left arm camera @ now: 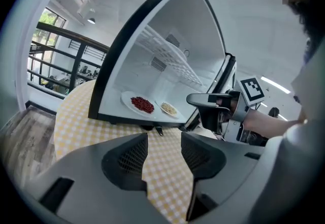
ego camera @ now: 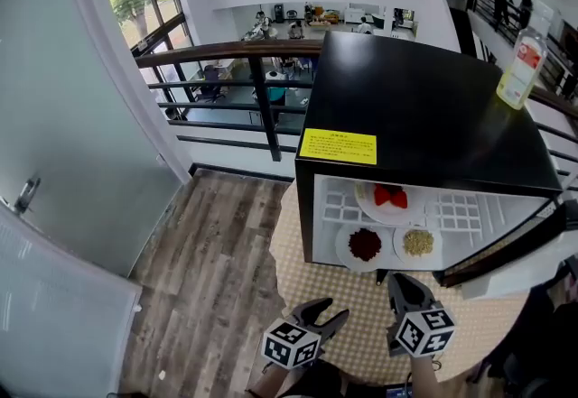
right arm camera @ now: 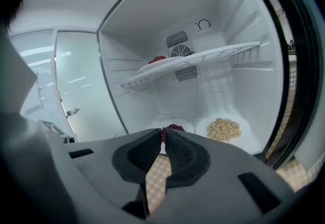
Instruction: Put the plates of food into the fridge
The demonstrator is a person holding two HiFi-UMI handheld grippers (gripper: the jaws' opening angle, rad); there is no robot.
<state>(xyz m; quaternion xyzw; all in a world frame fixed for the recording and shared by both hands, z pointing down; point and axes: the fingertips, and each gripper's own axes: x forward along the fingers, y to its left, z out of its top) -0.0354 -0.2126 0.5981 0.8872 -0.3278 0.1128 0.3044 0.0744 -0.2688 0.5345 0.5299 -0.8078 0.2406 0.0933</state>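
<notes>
While the right hand-held gripper (right arm camera: 163, 135) hovers clenched, the left hand-held gripper (left arm camera: 164, 139) hangs released.

A small black fridge (ego camera: 424, 107) stands upright on a table with a yellow checked cloth (ego camera: 352, 310). Its door (ego camera: 506, 254) is swung open to the right, showing a white interior. Three round white plates sit inside. A plate of bright red pieces (ego camera: 390, 199) rests on the white wire shelf (ego camera: 456, 211). On the fridge floor below, side by side, are a plate of dark red food (ego camera: 365, 245) at left and a plate of pale beige grains (ego camera: 418, 242) at right.
</notes>
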